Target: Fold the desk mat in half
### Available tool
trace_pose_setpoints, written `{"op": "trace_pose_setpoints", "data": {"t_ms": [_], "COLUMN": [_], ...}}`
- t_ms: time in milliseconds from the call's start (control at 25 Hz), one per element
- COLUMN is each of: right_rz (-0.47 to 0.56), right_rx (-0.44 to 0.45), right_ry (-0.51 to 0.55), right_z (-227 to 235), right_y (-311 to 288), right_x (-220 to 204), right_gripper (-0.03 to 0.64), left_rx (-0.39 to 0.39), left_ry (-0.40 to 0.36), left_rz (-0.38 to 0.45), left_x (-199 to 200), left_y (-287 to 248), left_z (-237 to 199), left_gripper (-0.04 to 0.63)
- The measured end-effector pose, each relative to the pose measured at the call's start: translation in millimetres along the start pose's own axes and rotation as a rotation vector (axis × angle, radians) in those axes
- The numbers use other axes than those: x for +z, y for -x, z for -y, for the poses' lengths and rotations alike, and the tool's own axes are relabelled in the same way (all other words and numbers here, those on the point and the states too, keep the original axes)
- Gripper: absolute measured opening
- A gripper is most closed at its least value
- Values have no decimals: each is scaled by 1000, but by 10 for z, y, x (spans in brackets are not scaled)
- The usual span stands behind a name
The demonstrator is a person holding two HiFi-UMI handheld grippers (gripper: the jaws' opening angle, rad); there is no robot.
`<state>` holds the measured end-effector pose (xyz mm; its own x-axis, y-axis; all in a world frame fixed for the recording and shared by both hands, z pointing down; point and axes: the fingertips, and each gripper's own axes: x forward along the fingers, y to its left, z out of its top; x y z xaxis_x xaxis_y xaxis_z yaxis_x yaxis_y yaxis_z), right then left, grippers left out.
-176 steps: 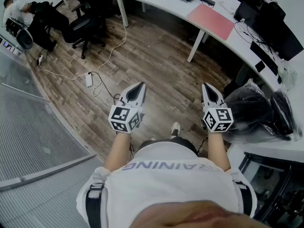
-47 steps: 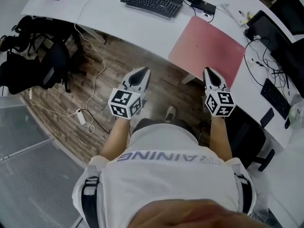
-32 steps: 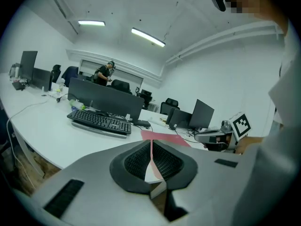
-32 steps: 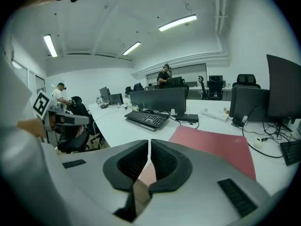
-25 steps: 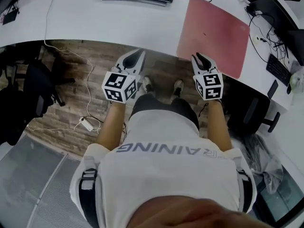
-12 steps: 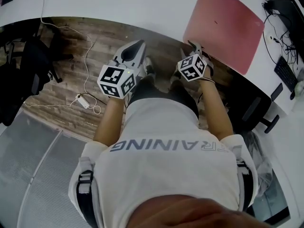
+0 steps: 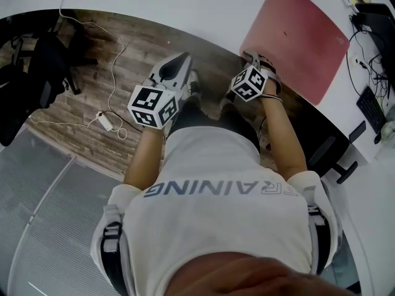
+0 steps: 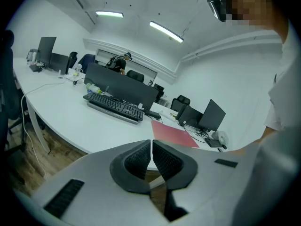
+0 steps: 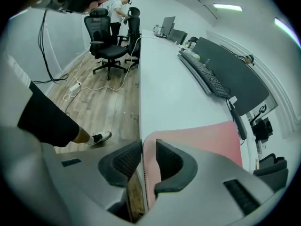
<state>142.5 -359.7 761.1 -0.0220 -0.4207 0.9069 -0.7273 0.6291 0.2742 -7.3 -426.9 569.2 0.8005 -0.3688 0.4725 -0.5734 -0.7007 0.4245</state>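
The pink desk mat [image 7: 296, 39] lies flat on the white desk [image 7: 154, 2], its near left corner at the desk's front edge. My right gripper [image 7: 252, 59] points steeply down at that corner. In the right gripper view the mat [image 9: 207, 135] and the desk edge stand between the jaws of the right gripper [image 9: 148, 157], which have just been closing; a strip of pink still shows between the pads, so it is open. My left gripper [image 7: 179, 60] hovers over the floor, left of the mat and short of the desk. The left gripper [image 8: 151, 157] is shut and empty, with the mat [image 8: 171, 135] beyond it.
A black keyboard [image 8: 113, 108] and monitors [image 8: 122, 86] sit on the desk left of the mat. Cables and dark devices [image 7: 373, 23] lie right of it. A black office chair [image 7: 37, 66] and a power strip [image 7: 102, 121] are on the wooden floor [image 7: 117, 73] at left.
The person has stepped up to the desk. My right gripper has rolled over and dropped to the mat's near left corner. The left gripper has barely shifted.
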Motion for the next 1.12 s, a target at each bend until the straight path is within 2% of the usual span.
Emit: {"op": "trace_pose_setpoints", "data": {"t_ms": [80, 120, 200, 440, 680, 800, 1120], "right_rz": [13, 21, 41, 114, 264, 346, 551], "right_rx": [68, 100, 132, 67, 48, 18, 69], "right_ry": [-54, -99, -175, -259, -544, -648, -968], "right_z": [-7, -2, 38, 159, 360, 481, 740], "right_y": [31, 61, 137, 291, 592, 765, 1179], "right_x": [2, 7, 32, 64, 65, 21, -203], "right_gripper": [101, 73, 44, 32, 29, 28, 26], "left_rx": [-3, -6, -15, -25, -63, -83, -137], "left_ry": [0, 4, 15, 11, -21, -35, -74], "left_rz": [5, 8, 11, 8, 6, 7, -9], "left_x": [15, 22, 30, 44, 119, 150, 164], "left_y": [-10, -15, -22, -38, -72, -92, -191], "left_z": [47, 69, 96, 170, 350, 456, 798], "left_gripper": [38, 38, 38, 38, 38, 38, 38]}}
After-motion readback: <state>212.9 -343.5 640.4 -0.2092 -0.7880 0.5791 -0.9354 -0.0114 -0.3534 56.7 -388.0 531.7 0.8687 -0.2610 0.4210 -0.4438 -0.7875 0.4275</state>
